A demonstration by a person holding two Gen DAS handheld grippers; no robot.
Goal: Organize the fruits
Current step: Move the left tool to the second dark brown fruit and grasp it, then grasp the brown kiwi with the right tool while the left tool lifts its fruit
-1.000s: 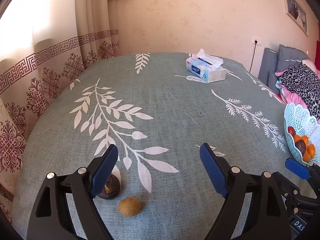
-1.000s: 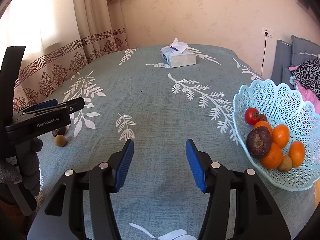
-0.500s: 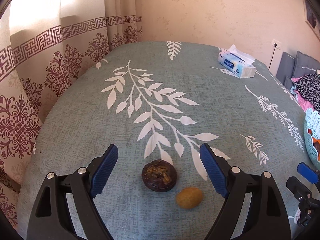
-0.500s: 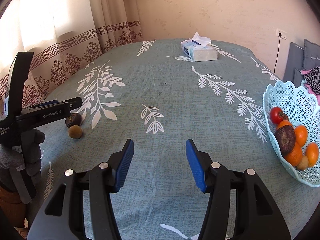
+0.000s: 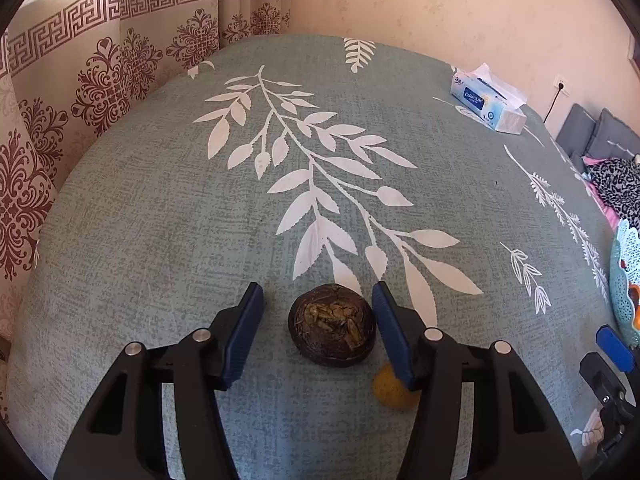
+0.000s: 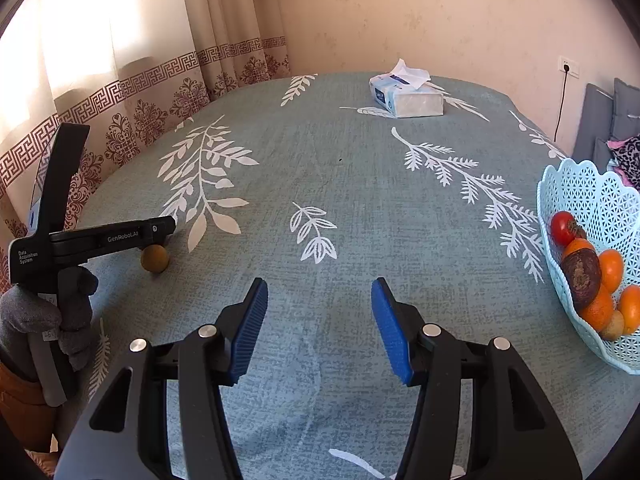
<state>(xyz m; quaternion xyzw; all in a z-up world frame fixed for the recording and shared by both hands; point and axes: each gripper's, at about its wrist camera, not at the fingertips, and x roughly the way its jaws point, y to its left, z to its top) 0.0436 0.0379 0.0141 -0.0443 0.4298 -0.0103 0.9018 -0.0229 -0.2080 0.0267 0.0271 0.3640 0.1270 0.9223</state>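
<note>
A dark, wrinkled round fruit [image 5: 332,326] lies on the green leaf-print cloth [image 5: 200,220]. My left gripper [image 5: 317,292] straddles it and its jaws are closing. The right pad is almost at the fruit's side; a gap shows at the left pad. A small brown fruit [image 5: 390,390] sits just behind the right finger, partly hidden. From the right wrist view the left gripper [image 6: 164,228] hangs over that small fruit [image 6: 155,258], hiding the dark one. My right gripper [image 6: 320,284] hovers open and empty over the cloth.
A pale blue lattice basket [image 6: 580,184] at the right holds a tomato [image 6: 562,227], several oranges and another dark fruit [image 6: 581,276]. A tissue box [image 6: 406,98] stands at the far side. Patterned curtains [image 5: 100,80] hang on the left. A gloved hand [image 6: 40,312] holds the left gripper.
The left gripper has swung left and come down over the dark fruit, and its jaws have narrowed around it. The right gripper drifted slightly at first, then stayed still.
</note>
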